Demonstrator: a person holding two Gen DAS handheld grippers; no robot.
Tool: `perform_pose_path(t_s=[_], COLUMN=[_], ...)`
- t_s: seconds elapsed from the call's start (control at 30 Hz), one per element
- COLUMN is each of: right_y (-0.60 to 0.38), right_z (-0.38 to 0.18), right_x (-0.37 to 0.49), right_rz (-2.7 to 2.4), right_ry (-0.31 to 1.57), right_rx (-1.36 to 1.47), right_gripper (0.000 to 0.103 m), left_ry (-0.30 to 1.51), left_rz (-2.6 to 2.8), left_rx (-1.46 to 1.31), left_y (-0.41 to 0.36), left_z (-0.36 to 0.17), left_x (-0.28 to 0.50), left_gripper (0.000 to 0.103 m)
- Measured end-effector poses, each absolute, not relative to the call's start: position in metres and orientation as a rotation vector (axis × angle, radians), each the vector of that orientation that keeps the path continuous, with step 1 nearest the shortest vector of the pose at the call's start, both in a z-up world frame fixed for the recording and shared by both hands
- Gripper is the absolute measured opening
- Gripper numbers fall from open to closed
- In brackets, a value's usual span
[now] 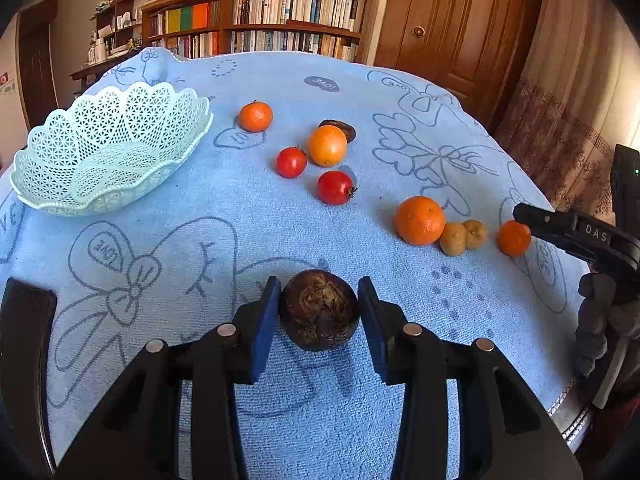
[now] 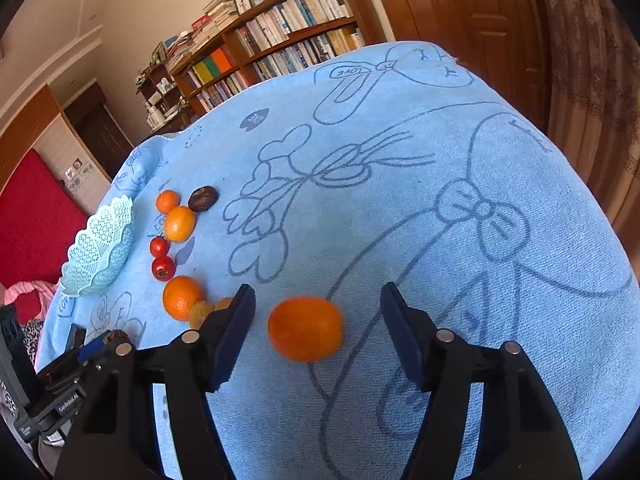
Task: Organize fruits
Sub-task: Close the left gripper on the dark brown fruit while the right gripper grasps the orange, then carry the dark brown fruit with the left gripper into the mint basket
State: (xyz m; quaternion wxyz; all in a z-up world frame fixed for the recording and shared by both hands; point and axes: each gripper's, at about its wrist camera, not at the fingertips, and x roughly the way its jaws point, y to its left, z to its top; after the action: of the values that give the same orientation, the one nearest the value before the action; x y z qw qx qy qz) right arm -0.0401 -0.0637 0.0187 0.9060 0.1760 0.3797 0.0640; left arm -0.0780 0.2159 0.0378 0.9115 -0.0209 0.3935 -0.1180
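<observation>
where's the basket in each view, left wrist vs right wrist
Left wrist: the basket sits upper left on the blue cloth, empty, left of the fruit.
Right wrist: the basket is at the left edge, mid-height, seen side-on, left of the fruit row.
Shared landmark: the two red fruits just right of it.

Fuzzy terry cloth (image 1: 248, 240) (matt, blue), perforated plastic basket (image 1: 108, 148), glossy red fruit (image 1: 335, 187).
</observation>
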Motion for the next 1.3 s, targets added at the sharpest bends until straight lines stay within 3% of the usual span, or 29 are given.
perform_pose_path(t_s=[0.13,0.33,0.5,0.6,0.67,0.8,0.87,0.9,0.93,1.03,1.3], right_y=[-0.042,-0.037,-0.032,-0.029,-0.029,-0.030,-0.030,-0.030,-0.030,-0.030,-0.036], right_z=[0.015,0.009,0.008,0.007,0.007,0.006,0.007,0.007,0.006,0.007,0.012], right_x=[-0.042,-0.040,-0.040,-0.040,-0.040,-0.040,-0.040,-0.040,-0.040,-0.040,-0.043], right_rz=[0.105,0.084,0.080,0.075,0.075,0.074,0.075,0.075,0.075,0.074,0.077], right_ry=[0.813,0.842,0.848,0.850,0.852,0.854,0.854,0.854,0.854,0.854,0.837], right_rx=[0.220,0.170,0.139,0.118,0.118,0.117,0.117,0.118,0.118,0.117,0.153], right_gripper=[0.061,0.044,0.043,0.043,0.044,0.044,0.044,0.044,0.044,0.043,0.043], left_ry=[0.760,0.717,0.736,0.759,0.778,0.818,0.852,0.855,0.856,0.867,0.795], left_rz=[-0.237,-0.237,-0.246,-0.248,-0.254,-0.250,-0.248,-0.253,-0.252,-0.246,-0.264], left_rx=[-0.052,-0.067,-0.064,-0.071,-0.074,-0.047,-0.027,-0.025,-0.020,-0.018,-0.056], left_y=[0.219,0.223,0.222,0.223,0.223,0.219,0.215,0.215,0.214,0.216,0.225], left_z=[0.044,0.050,0.047,0.045,0.043,0.038,0.033,0.032,0.032,0.029,0.045], left_x=[-0.084,-0.090,-0.088,-0.086,-0.085,-0.083,-0.081,-0.082,-0.083,-0.084,-0.089], left_gripper=[0.038,0.038,0.038,0.049,0.072,0.075,0.071,0.066,0.055,0.041,0.041])
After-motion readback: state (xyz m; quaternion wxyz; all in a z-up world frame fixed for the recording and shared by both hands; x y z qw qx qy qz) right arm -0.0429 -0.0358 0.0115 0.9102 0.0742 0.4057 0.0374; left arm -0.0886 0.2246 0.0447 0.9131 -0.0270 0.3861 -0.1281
